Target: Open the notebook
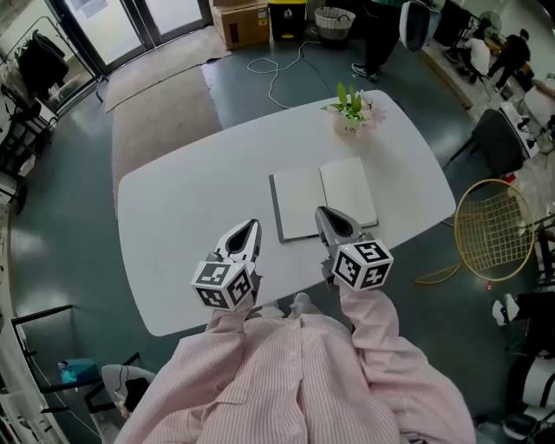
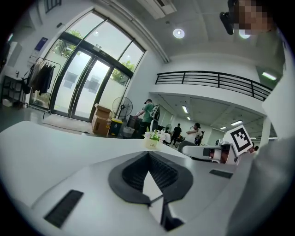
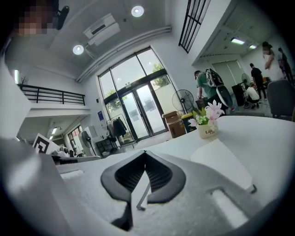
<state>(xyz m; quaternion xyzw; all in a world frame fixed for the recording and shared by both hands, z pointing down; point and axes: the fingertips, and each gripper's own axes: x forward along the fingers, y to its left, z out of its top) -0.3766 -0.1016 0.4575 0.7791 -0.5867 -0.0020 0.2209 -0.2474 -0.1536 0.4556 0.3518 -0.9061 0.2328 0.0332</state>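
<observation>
The notebook (image 1: 323, 199) lies open and flat in the middle of the white table (image 1: 173, 217), showing two blank pages. From the right gripper view its near page (image 3: 221, 161) spreads out to the right of the jaws. My right gripper (image 1: 328, 217) is shut, its tip over the notebook's near edge close to the spine, with nothing seen between the jaws (image 3: 145, 154). My left gripper (image 1: 247, 232) is also shut and empty (image 2: 148, 154), over bare table left of the notebook. Each gripper shows in the other's view: the right gripper (image 2: 216, 150), the left gripper (image 3: 69, 159).
A small pot of flowers (image 1: 351, 113) (image 2: 152, 138) (image 3: 207, 124) stands beyond the notebook near the table's far edge. A round wire chair (image 1: 494, 230) sits right of the table. Cardboard boxes (image 1: 240, 22) and people stand in the background.
</observation>
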